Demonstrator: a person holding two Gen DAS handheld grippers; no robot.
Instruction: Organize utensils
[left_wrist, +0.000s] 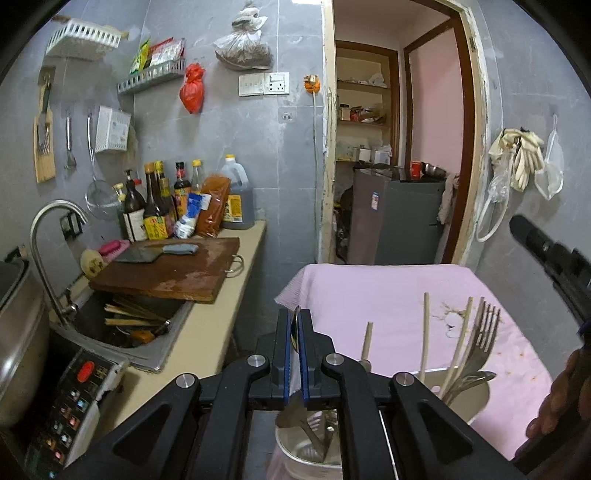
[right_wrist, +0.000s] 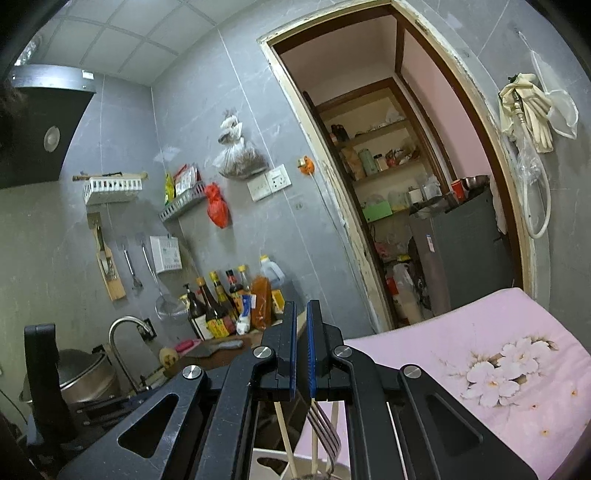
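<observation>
My left gripper (left_wrist: 295, 321) is shut on a metal spoon (left_wrist: 295, 326), whose bowl shows edge-on between the blue pads. Below it stands a white utensil holder (left_wrist: 306, 461) on the pink-covered table (left_wrist: 388, 291). A second compartment to the right (left_wrist: 476, 398) holds a fork (left_wrist: 484, 332) and wooden chopsticks (left_wrist: 424, 332). My right gripper (right_wrist: 302, 317) has its jaws nearly together with nothing between them; it hovers above the fork (right_wrist: 325, 435) and chopsticks (right_wrist: 286, 443). The right gripper's body shows at the left view's right edge (left_wrist: 550, 251).
A counter (left_wrist: 221, 295) at the left carries a wooden cutting board (left_wrist: 173, 269) with a cleaver (left_wrist: 155, 253), sauce bottles (left_wrist: 159, 199) and a sink (left_wrist: 129, 325) with chopsticks in it. A faucet (left_wrist: 48, 236) rises there. A doorway (left_wrist: 399, 147) opens behind the table.
</observation>
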